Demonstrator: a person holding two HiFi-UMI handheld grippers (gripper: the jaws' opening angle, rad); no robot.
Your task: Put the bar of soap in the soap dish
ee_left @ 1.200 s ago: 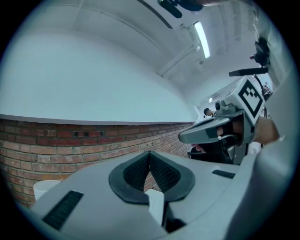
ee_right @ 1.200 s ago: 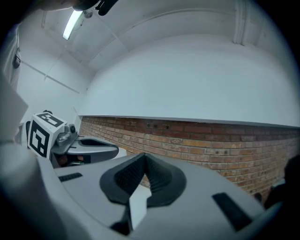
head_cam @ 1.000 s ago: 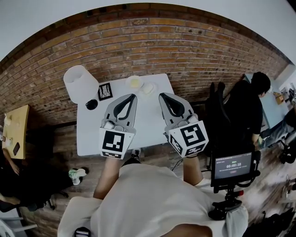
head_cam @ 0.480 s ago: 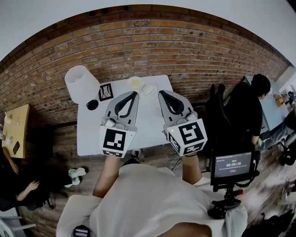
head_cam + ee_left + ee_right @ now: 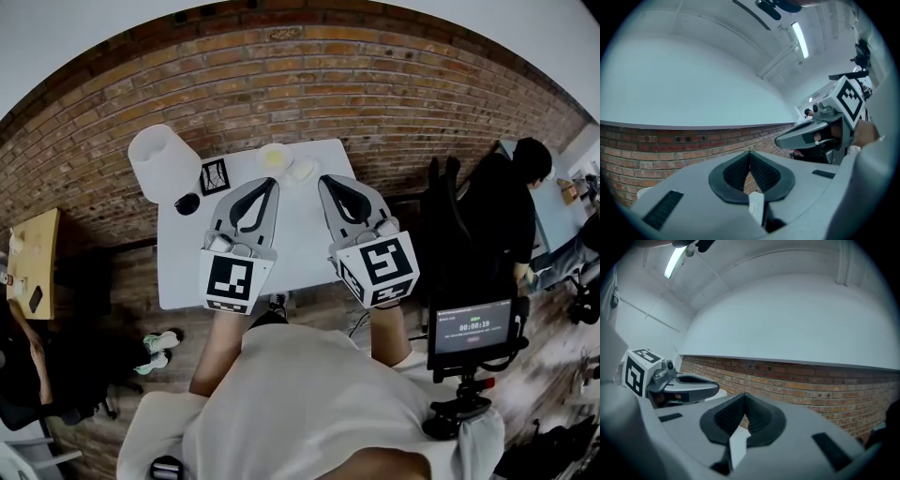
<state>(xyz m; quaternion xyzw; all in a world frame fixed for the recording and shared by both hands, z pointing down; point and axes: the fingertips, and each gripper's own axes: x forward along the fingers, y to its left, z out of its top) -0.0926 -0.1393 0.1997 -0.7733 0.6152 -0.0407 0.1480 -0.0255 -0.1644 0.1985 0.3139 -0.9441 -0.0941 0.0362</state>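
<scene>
At the far end of the white table (image 5: pixel 183 272) lie two small pale things: a round yellowish one (image 5: pixel 275 157) and a whitish one (image 5: pixel 302 171) right of it. Which is the soap and which the dish I cannot tell at this size. My left gripper (image 5: pixel 272 184) and right gripper (image 5: pixel 325 180) hover side by side above the table's middle, tips pointing toward the brick wall, just short of those two things. Both are shut with nothing between the jaws, as the left gripper (image 5: pixel 749 153) and the right gripper (image 5: pixel 744 395) show in their own views.
A white lamp shade (image 5: pixel 164 161), a black-and-white marker card (image 5: pixel 215 175) and a small black object (image 5: pixel 187 202) occupy the table's far left. A brick wall (image 5: pixel 309 84) backs the table. A monitor on a stand (image 5: pixel 472 328) and a seated person (image 5: pixel 511 211) are at the right.
Both grippers have stayed where they were, still shut. The head view has shifted slightly.
</scene>
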